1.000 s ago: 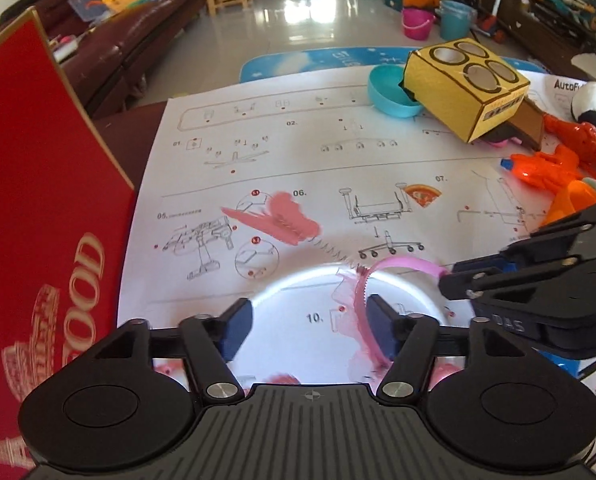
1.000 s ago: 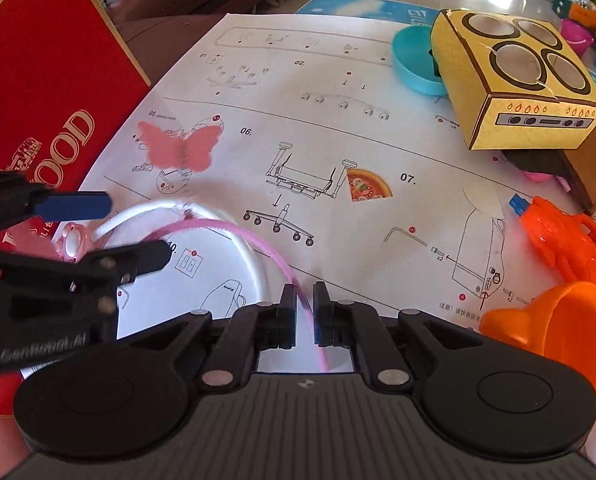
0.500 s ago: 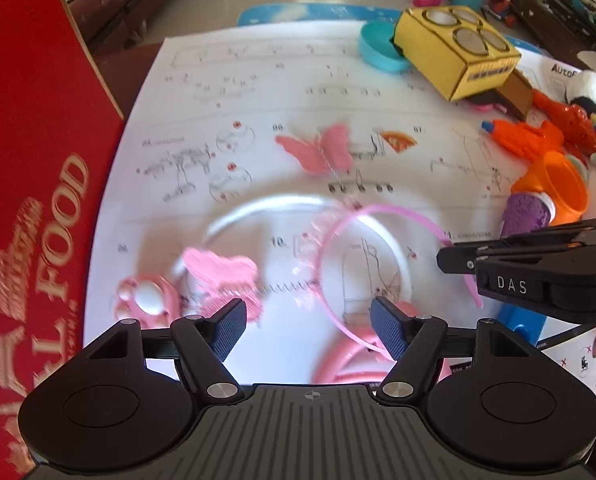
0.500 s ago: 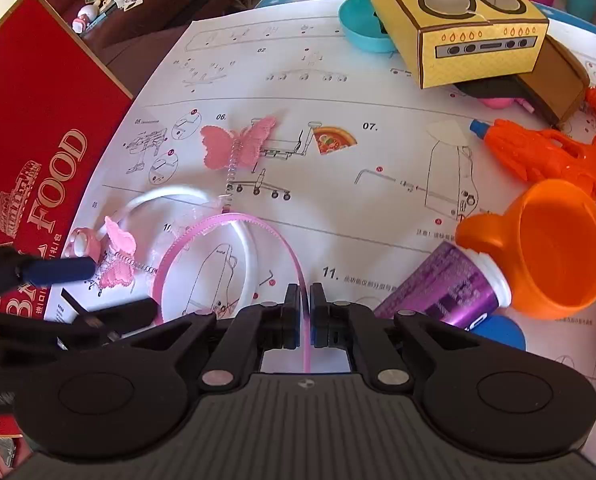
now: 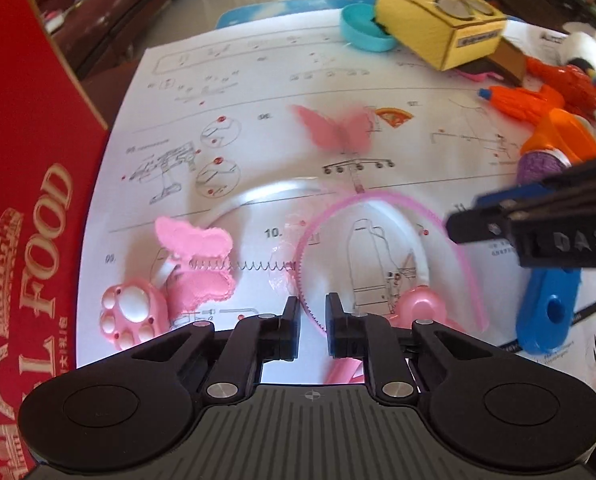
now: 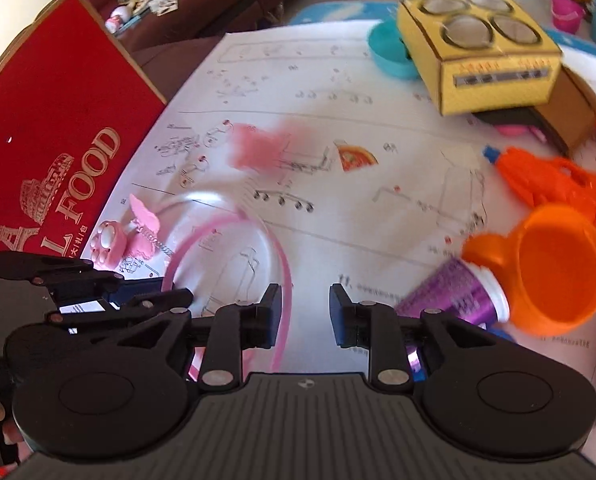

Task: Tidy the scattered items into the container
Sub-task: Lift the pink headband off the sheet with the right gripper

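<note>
A thin pink headband [image 5: 382,200] arches above the white instruction sheet [image 5: 258,92]; its toothed end runs between the narrowed fingers of my left gripper [image 5: 312,330]. A white headband [image 5: 274,196] with pink butterflies on springs [image 5: 196,246] and pink paw earpieces [image 5: 132,314] lies beneath. My right gripper [image 6: 304,318] is open; the pink headband [image 6: 284,280] passes just beside its left finger, free. The red "FOOD" box [image 5: 26,160] stands at the left.
A yellow toy stove box [image 6: 482,52], a teal bowl [image 6: 386,52], orange toys [image 6: 554,264], a purple tube [image 6: 454,300] and a blue plastic piece [image 5: 546,312] crowd the right side. A sofa and floor lie beyond.
My right gripper has opened and let go of the pink headband. My left gripper has narrowed onto the headband's other end. Both cameras have shifted slightly.
</note>
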